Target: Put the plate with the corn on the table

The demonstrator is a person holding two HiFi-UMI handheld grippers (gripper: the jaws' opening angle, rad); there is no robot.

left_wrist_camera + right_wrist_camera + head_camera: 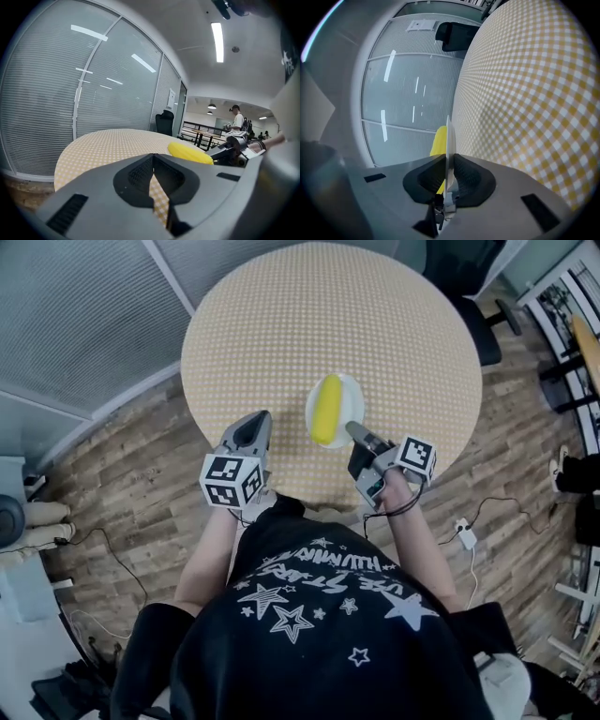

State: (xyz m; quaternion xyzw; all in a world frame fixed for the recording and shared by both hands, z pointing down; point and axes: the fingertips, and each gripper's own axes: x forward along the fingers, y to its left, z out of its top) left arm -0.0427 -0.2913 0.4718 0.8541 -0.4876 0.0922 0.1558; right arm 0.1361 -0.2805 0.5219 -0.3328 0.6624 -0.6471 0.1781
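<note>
Looking down from my head, the round table (281, 334) with its yellow checked cloth fills the top of the view, and the white plate (351, 393) sits over its near part with the yellow corn (326, 409) lying lengthwise on it. My right gripper (354, 430) reaches in from the near side and meets the plate's near rim. My left gripper (253, 420) hovers at the table's near edge, just left of the plate and apart from it. From here I cannot tell whether the plate rests on the cloth or hangs just above it. In the left gripper view my jaws meet at their tips with nothing between them; the checked cloth shows through the gap behind the tips. Beyond them, to the right, lies the corn, with the other gripper just past it. A dark office chair (164, 123) stands behind the table by the glass wall. In the right gripper view the camera is rolled, so the cloth rises along the right. The plate shows edge-on — a thin white line pinched between my two pads — and the corn peeks out on its left.
</note>
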